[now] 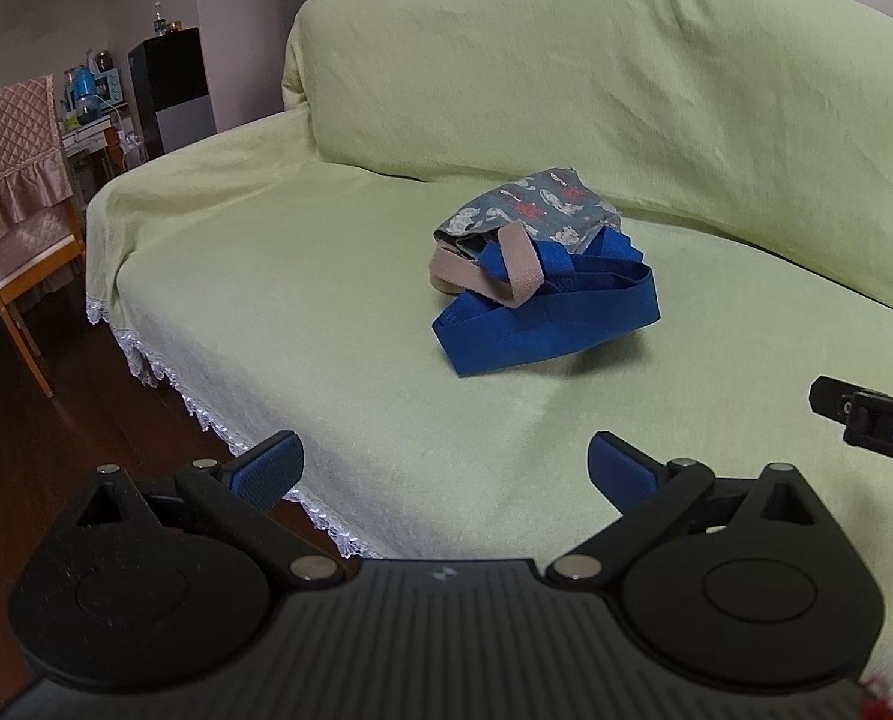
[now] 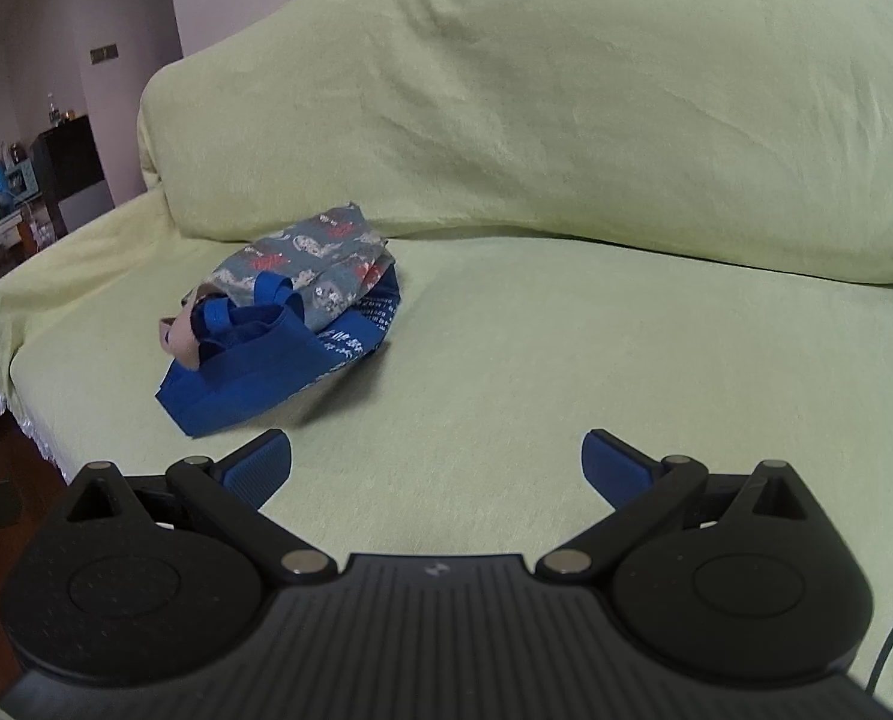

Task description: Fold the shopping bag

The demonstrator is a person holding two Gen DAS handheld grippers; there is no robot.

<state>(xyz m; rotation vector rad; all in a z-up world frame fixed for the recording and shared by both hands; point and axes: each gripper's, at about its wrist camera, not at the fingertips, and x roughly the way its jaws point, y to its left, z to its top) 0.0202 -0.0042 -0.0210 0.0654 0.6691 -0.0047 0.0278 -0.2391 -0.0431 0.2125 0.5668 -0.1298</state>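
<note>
A blue shopping bag (image 1: pixel 542 324) lies crumpled on the green-covered sofa seat (image 1: pixel 326 312), with a grey patterned bag (image 1: pixel 530 210) with beige straps (image 1: pixel 518 264) on top of it. The blue bag (image 2: pixel 248 372) and the patterned bag (image 2: pixel 308 264) also show in the right wrist view, left of centre. My left gripper (image 1: pixel 443 468) is open and empty, well short of the bags. My right gripper (image 2: pixel 437 465) is open and empty, to the right of the bags and nearer than them. Part of the right gripper (image 1: pixel 872 426) shows at the right edge of the left wrist view.
The sofa backrest (image 1: pixel 626 78) rises behind the bags. The seat's lace-trimmed front edge (image 1: pixel 206 414) drops to a dark wood floor (image 1: pixel 56 432). A wooden chair with a quilted cover (image 1: pixel 20 180) and a black cabinet (image 1: pixel 170 90) stand at the left.
</note>
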